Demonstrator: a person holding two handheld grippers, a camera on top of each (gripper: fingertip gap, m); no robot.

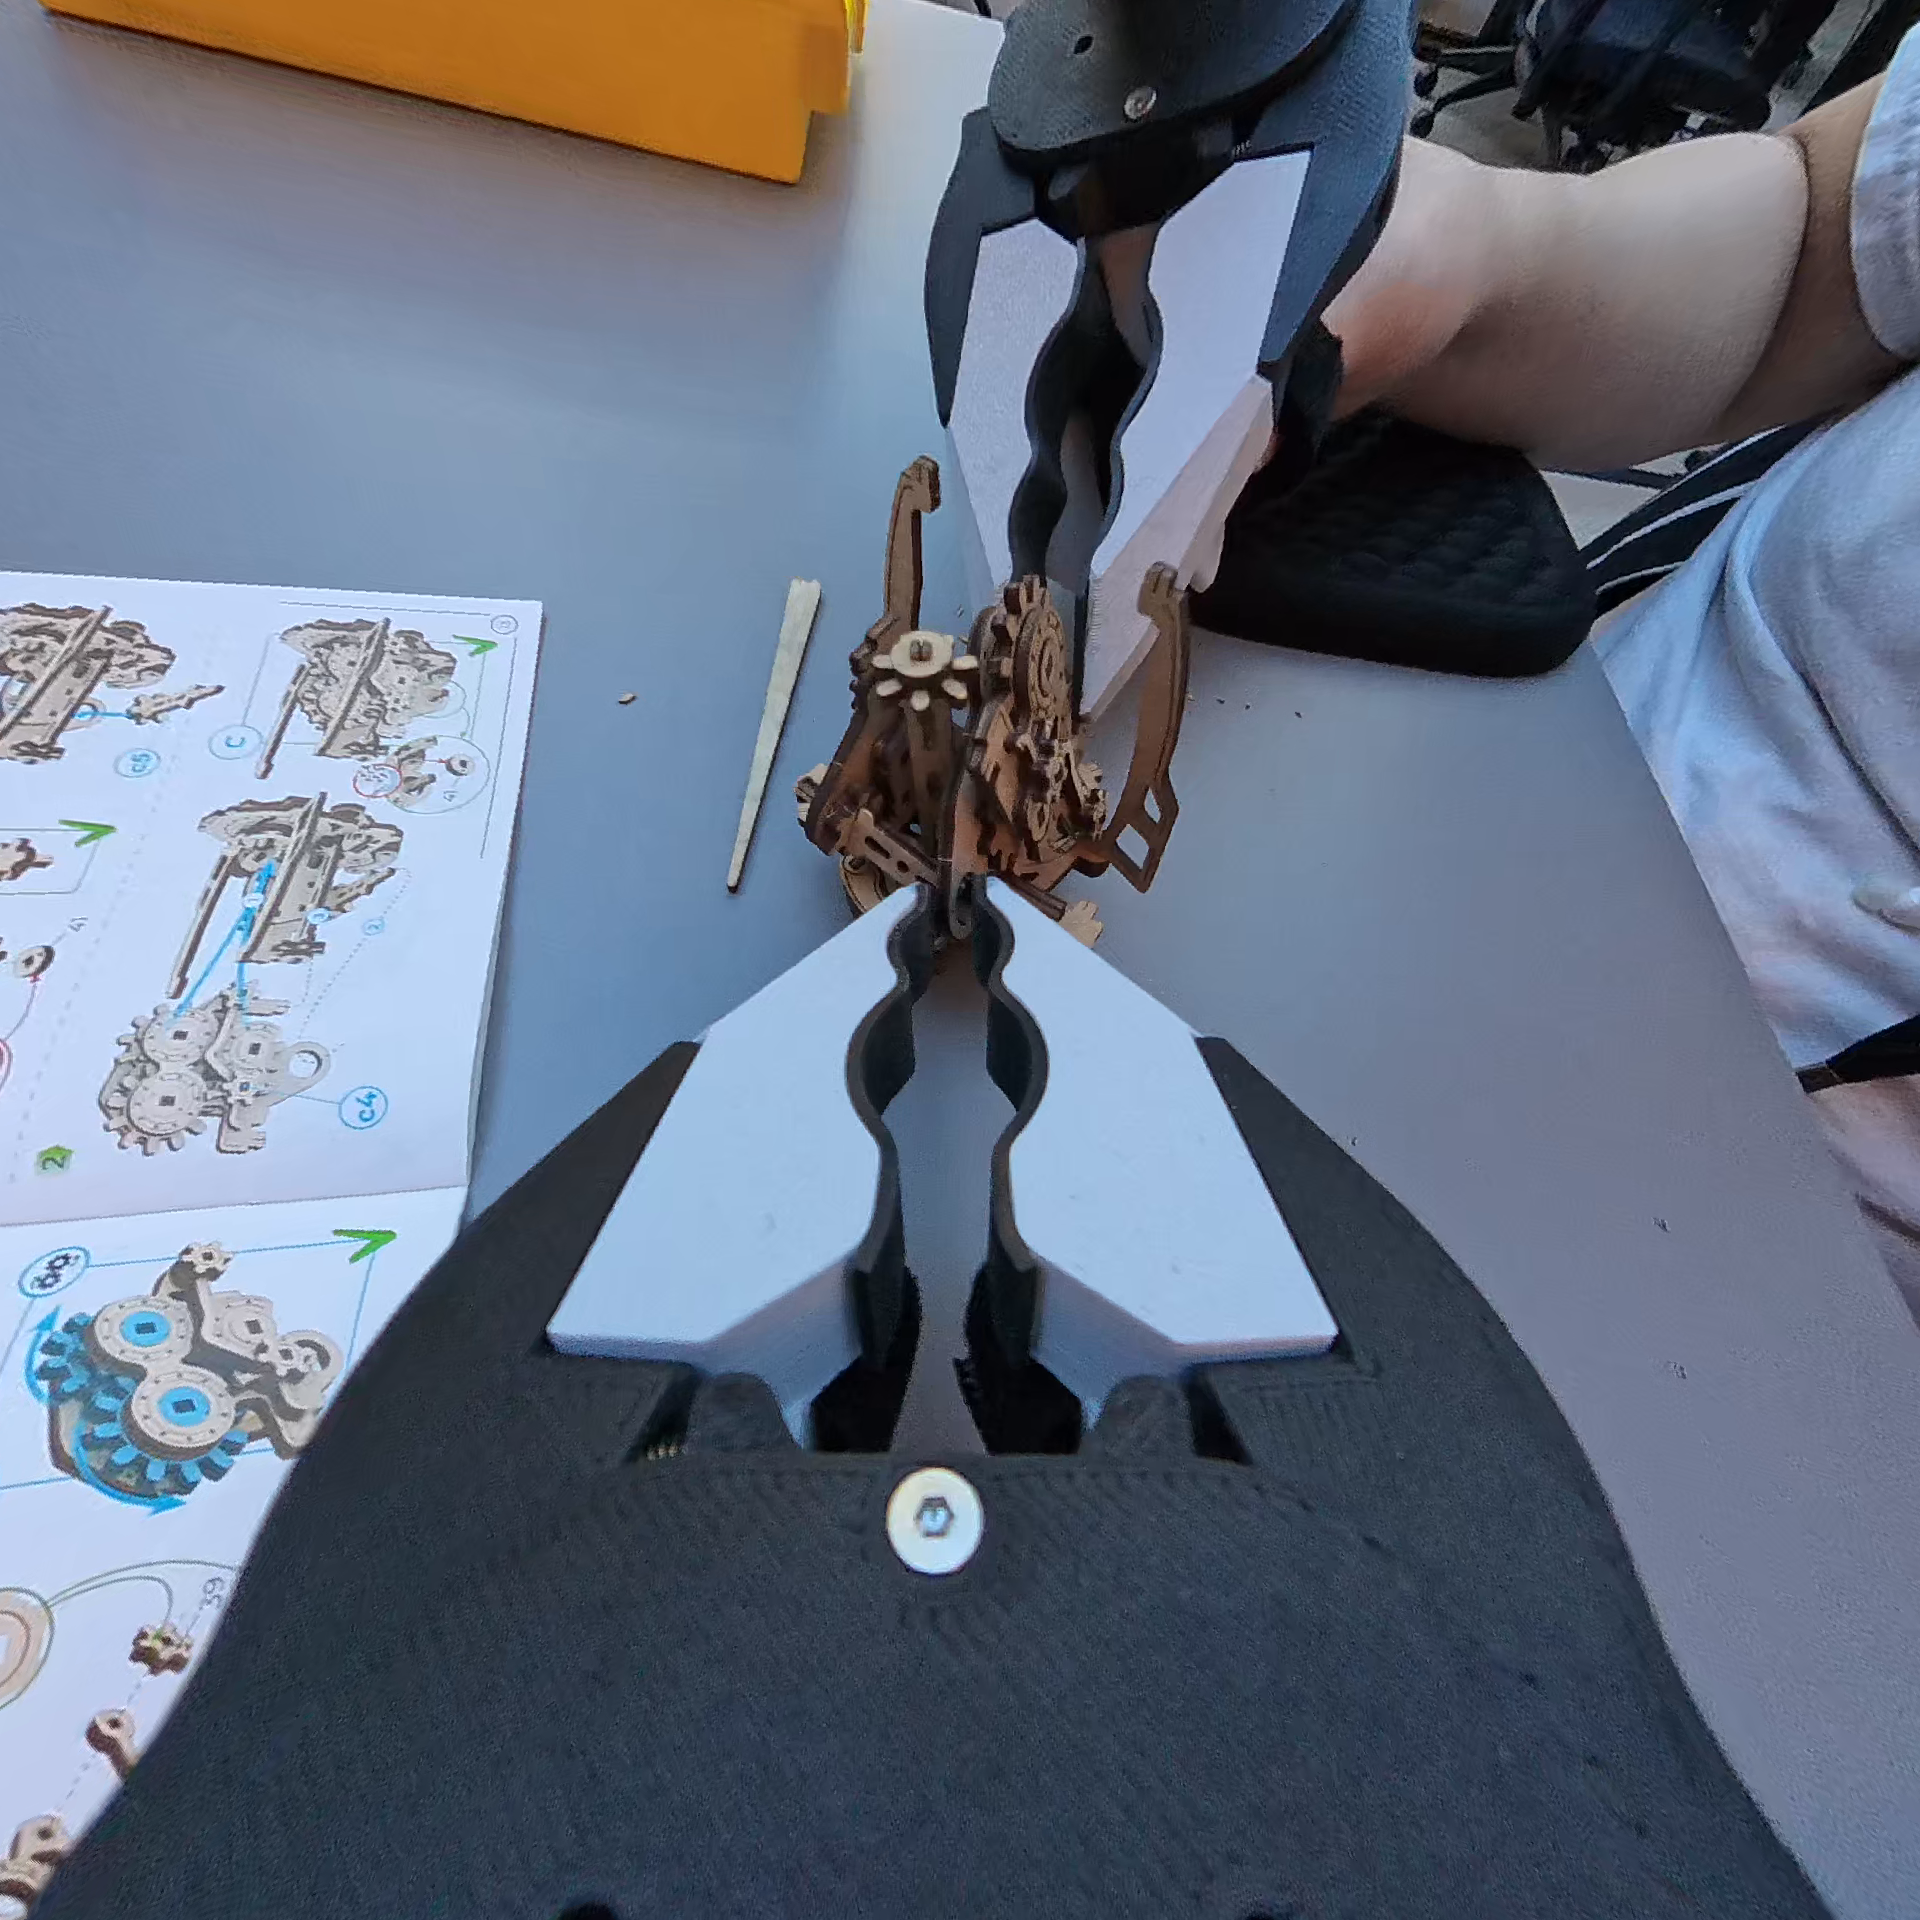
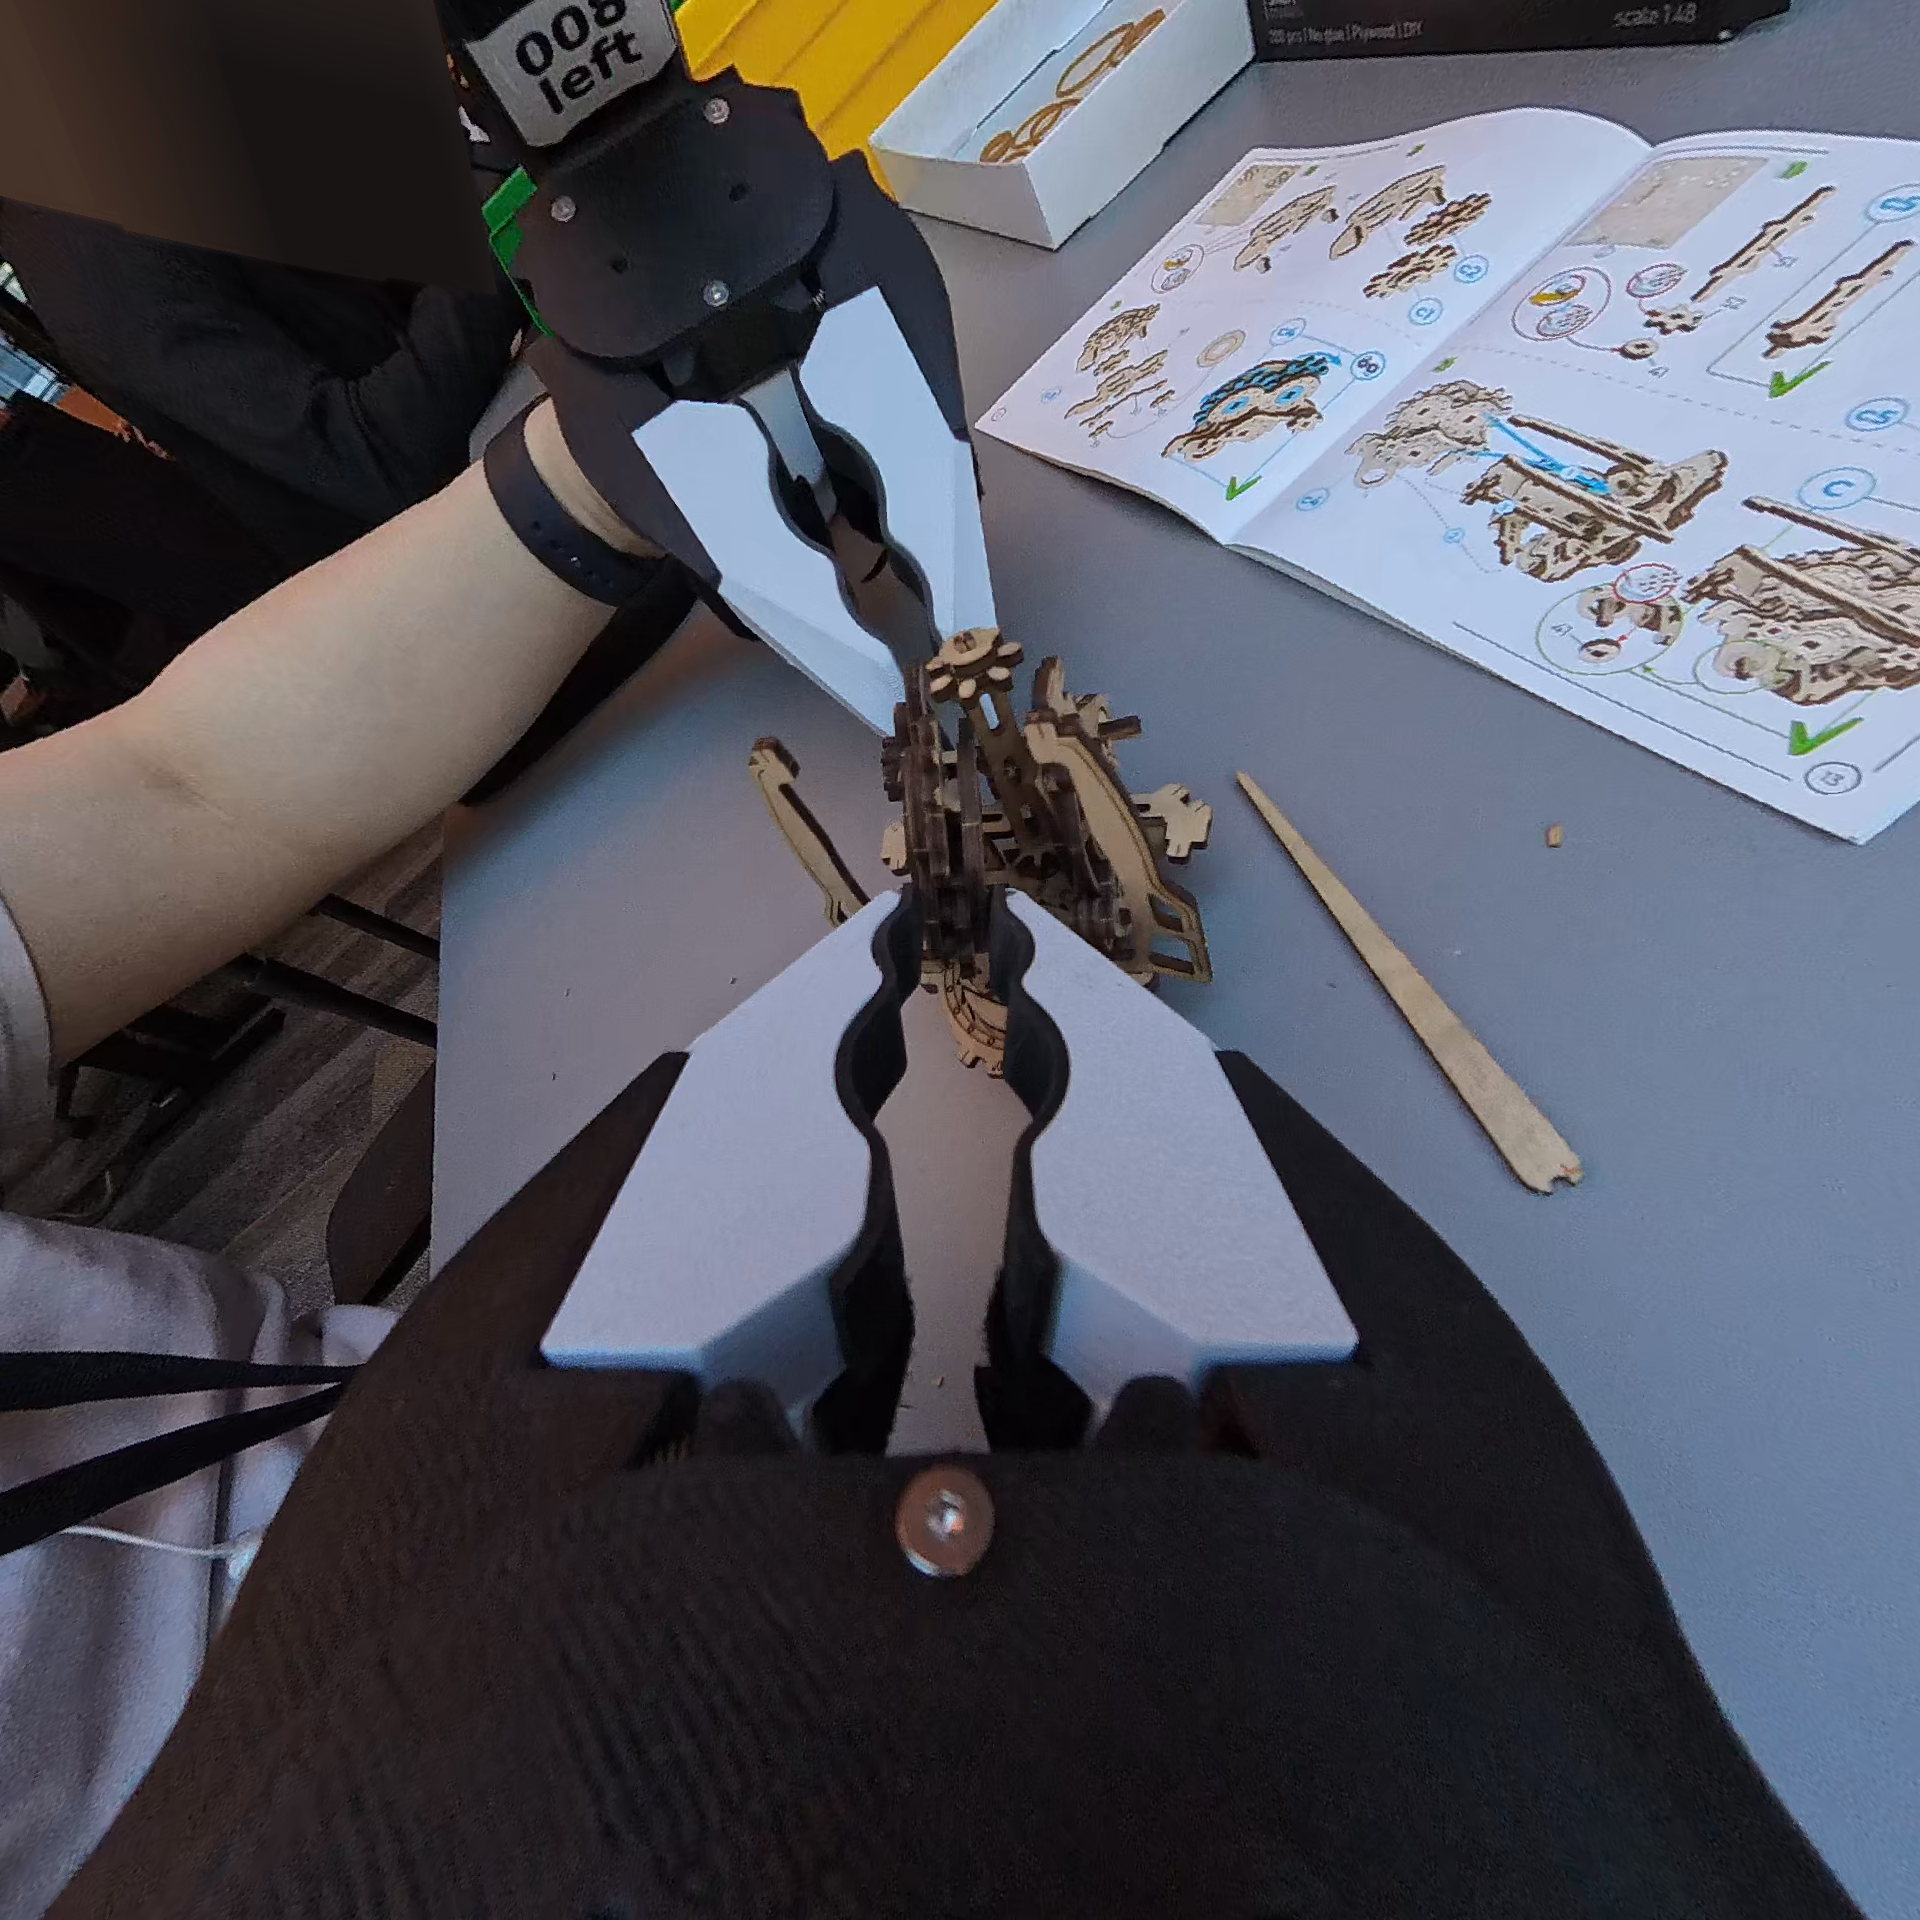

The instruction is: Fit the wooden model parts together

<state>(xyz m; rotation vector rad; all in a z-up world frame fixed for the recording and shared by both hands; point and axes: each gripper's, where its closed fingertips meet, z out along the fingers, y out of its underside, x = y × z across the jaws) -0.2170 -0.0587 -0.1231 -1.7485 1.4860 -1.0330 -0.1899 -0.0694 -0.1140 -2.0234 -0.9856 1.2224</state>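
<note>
The wooden model [image 1: 966, 769], a brown cluster of laser-cut gears and curved arms, sits at the grey table's edge [image 1: 1351, 935] between both grippers. My left gripper [image 1: 951, 906] is shut on a thin plate at the model's near end. My right gripper [image 1: 1070, 623] comes in from the far side and touches the gear side. In the right wrist view, my right gripper [image 2: 956, 920] is shut on the model's [image 2: 1049, 821] stack of gears. The left gripper [image 2: 930, 670] reaches it from the upper left, by a pale flower-shaped gear [image 2: 971, 665].
A loose wooden stick [image 1: 774, 727] lies on the table beside the model, also in the right wrist view [image 2: 1403, 987]. An open instruction booklet [image 1: 260, 883] lies to the left. A yellow box [image 1: 520, 62] and a white box of parts [image 2: 1060, 114] stand farther back. A person's forearm [image 1: 1558, 281] is close. Left tips to right tips: about 4 cm.
</note>
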